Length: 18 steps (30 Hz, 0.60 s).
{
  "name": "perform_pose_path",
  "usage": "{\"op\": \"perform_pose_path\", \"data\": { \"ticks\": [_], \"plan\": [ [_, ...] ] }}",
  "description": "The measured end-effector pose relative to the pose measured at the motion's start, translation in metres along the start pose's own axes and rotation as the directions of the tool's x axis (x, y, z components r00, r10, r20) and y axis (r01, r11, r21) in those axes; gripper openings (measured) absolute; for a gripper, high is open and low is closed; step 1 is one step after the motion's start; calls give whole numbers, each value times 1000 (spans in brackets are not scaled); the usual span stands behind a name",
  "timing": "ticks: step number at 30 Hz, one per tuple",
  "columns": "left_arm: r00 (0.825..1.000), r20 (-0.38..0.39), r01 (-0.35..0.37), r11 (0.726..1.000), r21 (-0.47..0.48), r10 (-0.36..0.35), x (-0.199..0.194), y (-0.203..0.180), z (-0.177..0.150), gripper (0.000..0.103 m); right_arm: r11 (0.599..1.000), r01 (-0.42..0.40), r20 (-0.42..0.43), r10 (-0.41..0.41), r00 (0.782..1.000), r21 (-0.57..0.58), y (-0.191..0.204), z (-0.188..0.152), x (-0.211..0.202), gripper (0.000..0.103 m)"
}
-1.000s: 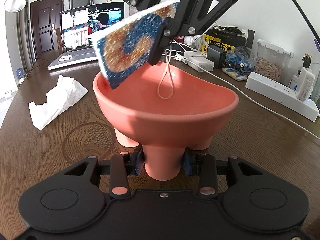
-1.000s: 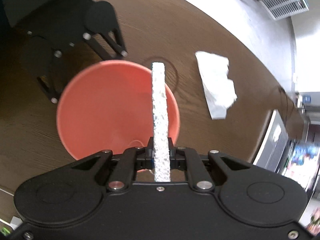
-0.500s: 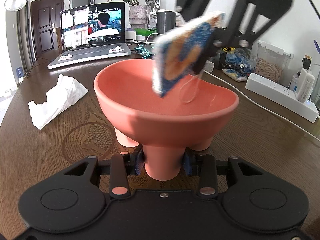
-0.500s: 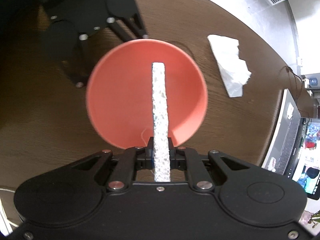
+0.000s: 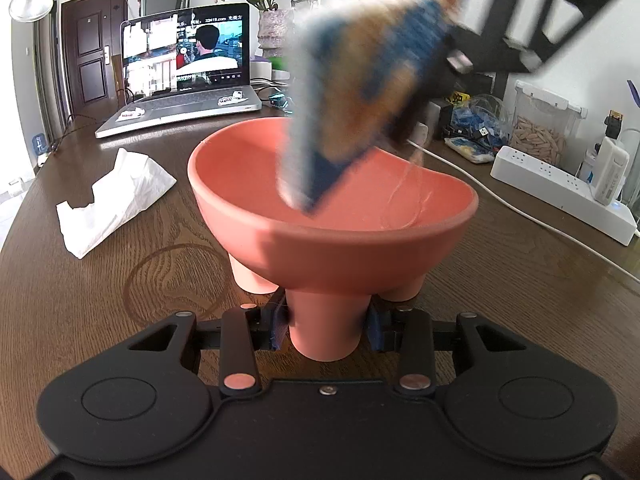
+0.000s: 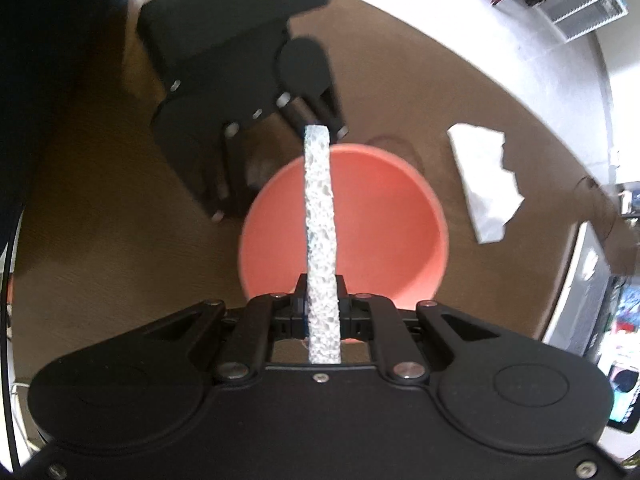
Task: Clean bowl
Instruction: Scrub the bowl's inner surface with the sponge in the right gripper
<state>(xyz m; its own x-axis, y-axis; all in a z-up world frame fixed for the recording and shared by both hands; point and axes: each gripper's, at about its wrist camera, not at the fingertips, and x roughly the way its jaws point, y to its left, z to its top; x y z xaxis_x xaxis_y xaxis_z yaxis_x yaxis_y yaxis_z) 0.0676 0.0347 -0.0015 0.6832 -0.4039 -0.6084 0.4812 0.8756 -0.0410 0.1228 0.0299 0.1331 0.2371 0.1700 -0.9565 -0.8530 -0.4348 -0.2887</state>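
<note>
A salmon-pink bowl (image 5: 332, 216) on three stubby legs stands on the dark wooden table (image 5: 80, 300). My left gripper (image 5: 326, 330) is shut on the bowl's near leg. My right gripper (image 6: 322, 312) is shut on a sponge (image 6: 320, 220), seen edge-on in the right wrist view with its white pitted edge over the bowl (image 6: 384, 224). In the left wrist view the sponge (image 5: 360, 96) shows a blurred blue and orange face, tilted, with its lower corner hanging inside the bowl's mouth. A thin string loop (image 5: 404, 196) dangles from it.
A crumpled white tissue (image 5: 116, 196) lies left of the bowl. Behind it stand an open laptop (image 5: 184, 68), a flower vase, a white power strip (image 5: 560, 188) with a cable across the table, and a clear box of wooden pieces (image 5: 544, 124).
The right gripper has carried the sponge from the bowl's left rim rightward across it and closer to the left wrist camera. The bowl and left gripper have stayed still.
</note>
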Motion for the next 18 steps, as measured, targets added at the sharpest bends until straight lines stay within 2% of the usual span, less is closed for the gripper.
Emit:
{"op": "perform_pose_path", "data": {
  "ticks": [5, 11, 18],
  "plan": [
    [1000, 0, 4, 1000, -3, -4, 0, 2, 0, 38, 999, 43, 21, -43, 999, -24, -9, 7, -1, 10],
    [1000, 0, 4, 1000, 0, -4, 0, 2, 0, 38, 998, 6, 3, -6, 1000, -66, 1, 6, 11, 10],
    [1000, 1, 6, 1000, -1, -6, 1, 3, 0, 38, 999, -4, -6, 4, 1000, -35, 5, 1, 16, 10]
  ]
}}
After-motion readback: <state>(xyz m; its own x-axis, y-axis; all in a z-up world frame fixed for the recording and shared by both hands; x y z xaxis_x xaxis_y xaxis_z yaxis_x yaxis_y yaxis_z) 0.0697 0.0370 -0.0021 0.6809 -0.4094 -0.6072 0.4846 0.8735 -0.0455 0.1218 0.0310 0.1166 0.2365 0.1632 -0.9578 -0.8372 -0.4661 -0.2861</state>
